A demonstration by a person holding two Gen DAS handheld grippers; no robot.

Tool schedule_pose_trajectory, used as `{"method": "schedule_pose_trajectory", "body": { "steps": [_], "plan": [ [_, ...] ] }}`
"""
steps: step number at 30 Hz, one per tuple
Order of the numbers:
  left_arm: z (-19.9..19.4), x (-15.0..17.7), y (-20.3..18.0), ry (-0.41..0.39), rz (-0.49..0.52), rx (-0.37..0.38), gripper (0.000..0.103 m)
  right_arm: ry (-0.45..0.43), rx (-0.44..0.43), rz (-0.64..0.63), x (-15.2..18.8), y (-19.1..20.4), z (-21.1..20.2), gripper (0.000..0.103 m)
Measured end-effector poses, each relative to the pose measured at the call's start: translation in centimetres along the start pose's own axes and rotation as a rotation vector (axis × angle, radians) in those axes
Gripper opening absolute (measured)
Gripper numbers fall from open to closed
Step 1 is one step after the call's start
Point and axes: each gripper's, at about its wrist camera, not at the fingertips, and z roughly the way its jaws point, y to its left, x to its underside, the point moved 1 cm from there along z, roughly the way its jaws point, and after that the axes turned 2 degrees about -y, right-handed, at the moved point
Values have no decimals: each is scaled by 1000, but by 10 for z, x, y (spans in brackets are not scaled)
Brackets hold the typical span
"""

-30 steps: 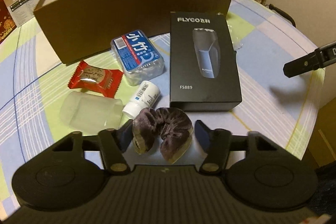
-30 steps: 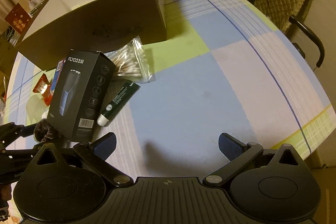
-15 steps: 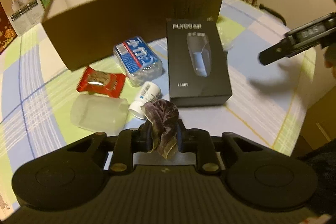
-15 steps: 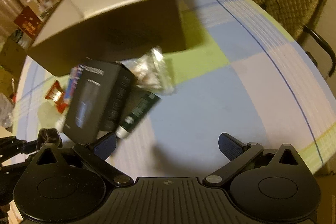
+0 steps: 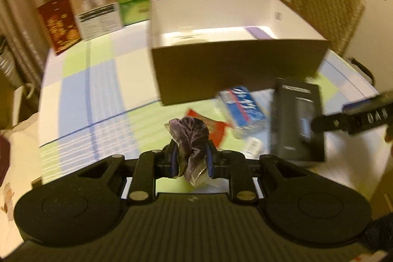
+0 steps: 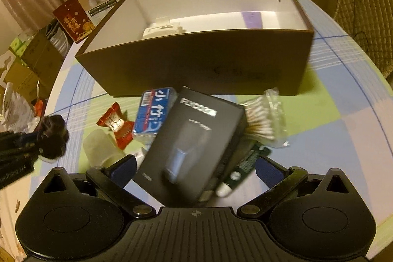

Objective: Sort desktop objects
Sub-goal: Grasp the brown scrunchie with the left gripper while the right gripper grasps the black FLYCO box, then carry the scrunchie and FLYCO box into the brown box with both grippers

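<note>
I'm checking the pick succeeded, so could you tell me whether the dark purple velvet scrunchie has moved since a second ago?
Yes. The dark purple velvet scrunchie, then on the table before the black shaver box, is now lifted in the left claw.

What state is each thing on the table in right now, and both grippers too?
Left gripper: shut on the scrunchie.
Scrunchie: squeezed, held above the table.
Right gripper: open, over the shaver box.
Shaver box: closed, lying flat.
Big box: open on top, a white item inside.
Swab bag: lying by the big box.
Candy: wrapped, on the table.
</note>
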Motion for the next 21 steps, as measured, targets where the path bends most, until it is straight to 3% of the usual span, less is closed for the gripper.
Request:
{"method": "schedule_pose_trajectory", "body": {
  "steps": [5,13,21],
  "plan": [
    [6,-5,26,5,-41,-35,18,7,50,39,-3,14,18,101],
    [25,-2,44,36,-60,-28,19,-1,179,75,-8,28,43,100],
    [35,-1,48,63,-51,-8,19,1,265,110,-6,27,65,87]
  ]
}}
